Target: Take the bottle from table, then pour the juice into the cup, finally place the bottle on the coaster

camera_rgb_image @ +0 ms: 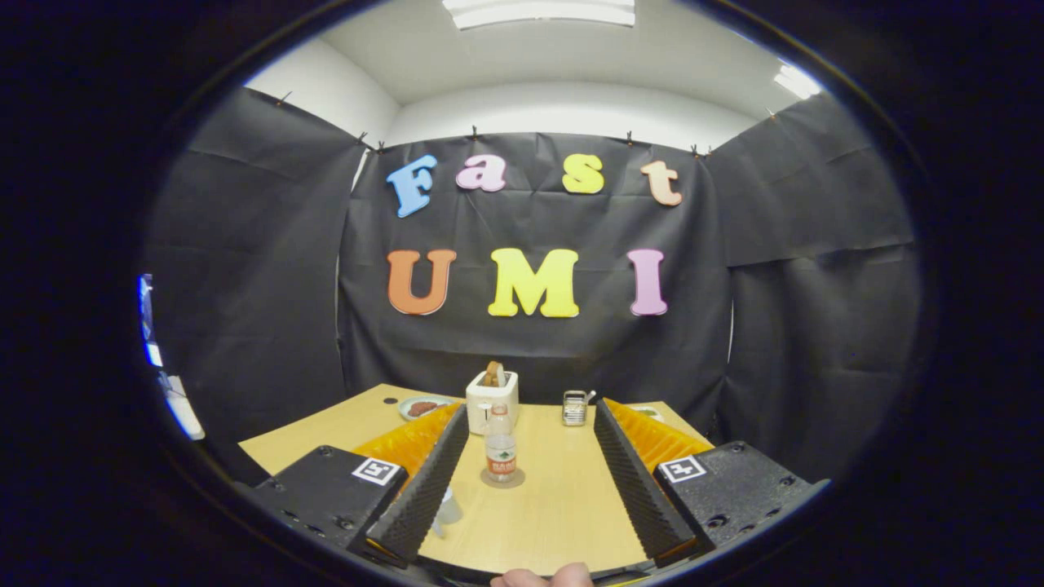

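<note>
Bottle (500, 447) on coaster (502, 479), seemingly near-empty.

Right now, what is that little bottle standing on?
The bottle stands upright on a round coaster, between the open gripper fingers but untouched. Only the coaster's rim shows; its middle is covered by the bottle's base.

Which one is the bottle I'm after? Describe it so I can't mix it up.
On the wooden table, look between the open fingers of the gripper, in front of the white toaster. The bottle stands upright on a round coaster; it alone is clear plastic with a red-banded label.
</note>
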{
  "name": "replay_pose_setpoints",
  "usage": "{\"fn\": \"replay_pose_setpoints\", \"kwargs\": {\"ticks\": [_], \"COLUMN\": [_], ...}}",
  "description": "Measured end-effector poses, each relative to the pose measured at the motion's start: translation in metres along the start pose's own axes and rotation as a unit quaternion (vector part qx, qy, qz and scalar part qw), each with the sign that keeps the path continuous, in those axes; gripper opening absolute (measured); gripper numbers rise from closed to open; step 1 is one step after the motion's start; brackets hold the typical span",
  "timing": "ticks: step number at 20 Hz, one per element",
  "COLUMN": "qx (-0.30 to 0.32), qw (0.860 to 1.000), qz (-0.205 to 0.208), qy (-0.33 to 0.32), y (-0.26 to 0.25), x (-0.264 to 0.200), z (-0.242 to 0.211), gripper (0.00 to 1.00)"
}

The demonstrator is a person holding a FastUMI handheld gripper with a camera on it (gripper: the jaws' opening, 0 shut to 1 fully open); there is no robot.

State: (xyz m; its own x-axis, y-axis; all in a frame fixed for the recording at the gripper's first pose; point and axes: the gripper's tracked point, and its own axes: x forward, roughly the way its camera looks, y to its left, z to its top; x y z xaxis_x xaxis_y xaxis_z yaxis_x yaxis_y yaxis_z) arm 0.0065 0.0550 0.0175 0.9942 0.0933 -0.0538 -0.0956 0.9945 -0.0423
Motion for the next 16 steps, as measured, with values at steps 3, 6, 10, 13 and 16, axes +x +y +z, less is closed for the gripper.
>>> {"fn": "replay_pose_setpoints", "kwargs": {"ticks": [3,6,10,13,16], "qx": [-0.003,0.002,0.005,0.003,0.0], "qw": [1.0,1.0,1.0,1.0,1.0], "qz": [0.013,0.007,0.003,0.001,-0.003], "qy": [-0.001,-0.009,-0.008,-0.01,-0.012], "y": [0.012,0.011,0.01,0.01,0.007], "x": [-0.012,-0.018,-0.022,-0.024,-0.026], "z": [-0.004,-0.005,-0.003,0.001,0.002], "gripper": [1.0,0.99,1.0,0.99,1.0]}}
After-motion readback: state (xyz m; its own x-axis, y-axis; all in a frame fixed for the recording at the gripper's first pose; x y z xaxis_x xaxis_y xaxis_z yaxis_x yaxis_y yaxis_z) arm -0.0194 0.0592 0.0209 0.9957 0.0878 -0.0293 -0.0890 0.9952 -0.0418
